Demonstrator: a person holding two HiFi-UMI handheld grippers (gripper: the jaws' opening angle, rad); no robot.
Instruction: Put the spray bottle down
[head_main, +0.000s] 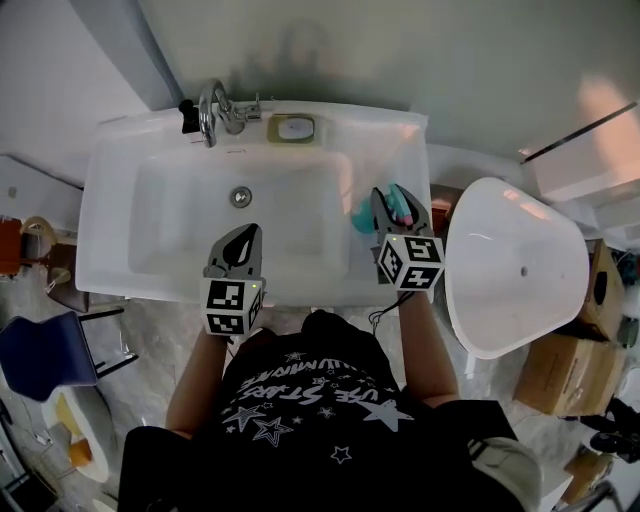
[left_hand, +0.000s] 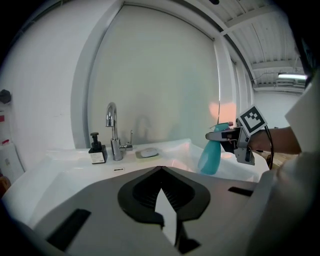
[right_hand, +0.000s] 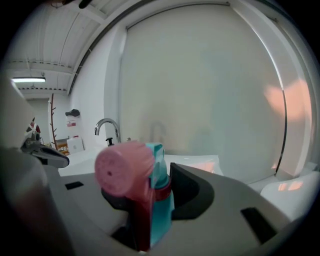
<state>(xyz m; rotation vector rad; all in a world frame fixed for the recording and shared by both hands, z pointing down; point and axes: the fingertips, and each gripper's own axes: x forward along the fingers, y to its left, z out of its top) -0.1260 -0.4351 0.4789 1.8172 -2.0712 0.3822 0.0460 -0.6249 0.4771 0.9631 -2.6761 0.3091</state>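
The spray bottle (head_main: 362, 212) has a teal body and a pink head. It hangs upright over the right side of the white sink (head_main: 110, 200), with my right gripper (head_main: 395, 200) shut on its neck. In the right gripper view the bottle (right_hand: 155, 200) fills the gap between the jaws, its pink head facing the camera. The left gripper view shows the bottle (left_hand: 209, 157) just above the sink's right rim. My left gripper (head_main: 250, 230) hovers over the front of the basin with its tips together and nothing between them (left_hand: 160, 169).
A chrome faucet (head_main: 212, 110), a black pump bottle (head_main: 188, 115) and a soap dish (head_main: 295, 128) stand along the sink's back ledge. A large white oval fixture (head_main: 515, 265) sits close to the right. Cardboard boxes (head_main: 560, 375) and a blue chair (head_main: 45, 355) stand on the floor.
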